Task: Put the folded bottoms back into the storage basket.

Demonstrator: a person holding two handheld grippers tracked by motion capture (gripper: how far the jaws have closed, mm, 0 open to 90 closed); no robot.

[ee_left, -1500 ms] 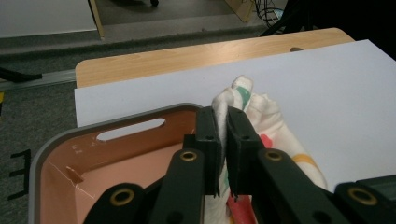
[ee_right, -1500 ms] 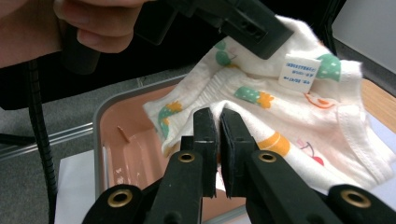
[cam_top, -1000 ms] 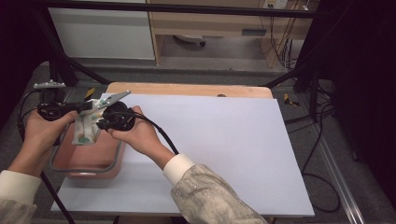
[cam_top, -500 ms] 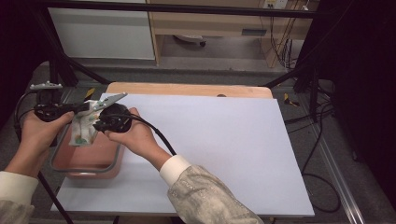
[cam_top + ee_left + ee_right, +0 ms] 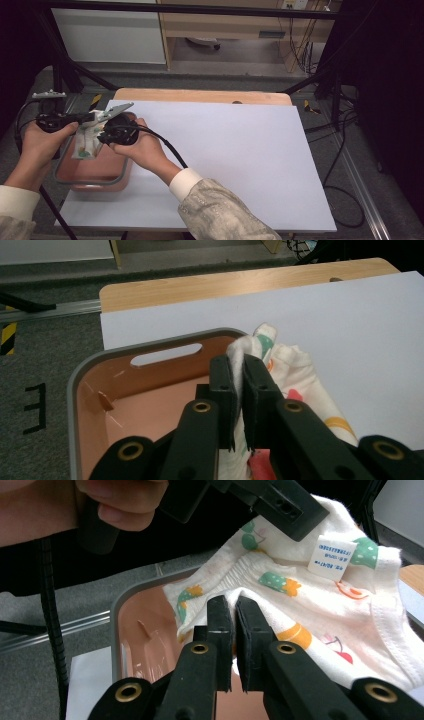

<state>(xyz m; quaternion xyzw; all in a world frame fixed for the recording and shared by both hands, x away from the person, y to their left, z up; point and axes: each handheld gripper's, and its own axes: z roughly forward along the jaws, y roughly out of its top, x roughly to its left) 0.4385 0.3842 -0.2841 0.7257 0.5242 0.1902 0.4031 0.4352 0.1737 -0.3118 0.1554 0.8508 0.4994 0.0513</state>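
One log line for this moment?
left hand-held gripper: shut on white patterned cloth garment | right hand-held gripper: shut on it | above pink plastic bin

one printed cloth garment [image 5: 310,610], one pink bin [image 5: 95,172], one white sheet [image 5: 240,160], two grippers.

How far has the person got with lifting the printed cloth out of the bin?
Done: both grippers are clamped on the printed cloth, the left gripper and the right gripper each pinching a fold. In hand: the cloth hangs between them above the pink bin, its lower end apparently inside the rim. Left: carrying it over and laying it on the white table sheet, which likely comes next.
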